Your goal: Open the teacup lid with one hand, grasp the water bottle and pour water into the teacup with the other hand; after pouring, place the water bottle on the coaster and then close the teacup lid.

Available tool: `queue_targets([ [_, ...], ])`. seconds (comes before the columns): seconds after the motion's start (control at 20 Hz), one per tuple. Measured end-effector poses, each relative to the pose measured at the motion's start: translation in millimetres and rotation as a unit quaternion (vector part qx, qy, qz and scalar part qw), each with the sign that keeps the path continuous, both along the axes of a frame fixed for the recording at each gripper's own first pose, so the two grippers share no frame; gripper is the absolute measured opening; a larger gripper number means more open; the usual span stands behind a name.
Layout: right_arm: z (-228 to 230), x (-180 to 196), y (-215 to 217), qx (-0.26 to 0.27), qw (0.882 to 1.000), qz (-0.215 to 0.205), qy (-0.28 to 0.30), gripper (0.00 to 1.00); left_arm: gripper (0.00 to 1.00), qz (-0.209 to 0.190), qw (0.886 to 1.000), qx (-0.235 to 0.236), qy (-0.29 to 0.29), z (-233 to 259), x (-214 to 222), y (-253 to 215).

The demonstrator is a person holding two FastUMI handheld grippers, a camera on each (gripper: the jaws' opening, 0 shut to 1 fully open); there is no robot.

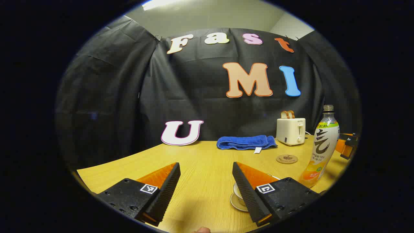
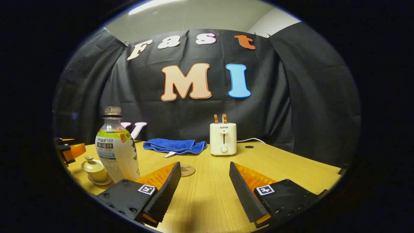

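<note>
Jaws of the left gripper point(image 1: 206, 181) spread wide, holding nothing, hovering low over the table point(image 1: 200, 161). Teacup point(image 1: 238, 191) on its saucer just behind the right-hand finger, partly hidden by it. Jaws of the right gripper point(image 2: 204, 181) likewise wide apart and empty, touching nothing.

Water bottle point(image 2: 116, 147) standing upright, long axis vertical, neck up and uncapped, label wrapped around the body; in the left gripper view point(image 1: 321, 145) just right of the teacup. Teacup point(image 2: 93, 168) in the right gripper view sitting upright with its lid on, knob pointing up, just left of the bottle. Round coaster point(image 1: 287, 159) lying flat and bare, behind both and near the middle of the table.

Light wood-grain table; folded blue towel point(image 2: 174, 146) and cream toaster point(image 2: 223, 139) with toast in its slots toward the back. Black cloth wall behind, pale ceiling with a light strip above.
</note>
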State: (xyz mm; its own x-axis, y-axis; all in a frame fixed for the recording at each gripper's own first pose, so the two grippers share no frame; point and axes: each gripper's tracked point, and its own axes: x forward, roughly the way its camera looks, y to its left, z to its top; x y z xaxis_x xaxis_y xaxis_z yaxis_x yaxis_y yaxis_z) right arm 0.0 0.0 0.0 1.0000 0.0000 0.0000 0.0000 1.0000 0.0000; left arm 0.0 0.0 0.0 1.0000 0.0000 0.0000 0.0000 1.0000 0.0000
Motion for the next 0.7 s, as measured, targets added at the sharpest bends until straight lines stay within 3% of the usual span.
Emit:
queue_targets([
  [0.7,-0.2,-0.3,0.8,0.000,1.000,0.002,0.000,0.94,0.95,0.015,1.000,0.001,0.002,-3.2,1.4,3.1],
])
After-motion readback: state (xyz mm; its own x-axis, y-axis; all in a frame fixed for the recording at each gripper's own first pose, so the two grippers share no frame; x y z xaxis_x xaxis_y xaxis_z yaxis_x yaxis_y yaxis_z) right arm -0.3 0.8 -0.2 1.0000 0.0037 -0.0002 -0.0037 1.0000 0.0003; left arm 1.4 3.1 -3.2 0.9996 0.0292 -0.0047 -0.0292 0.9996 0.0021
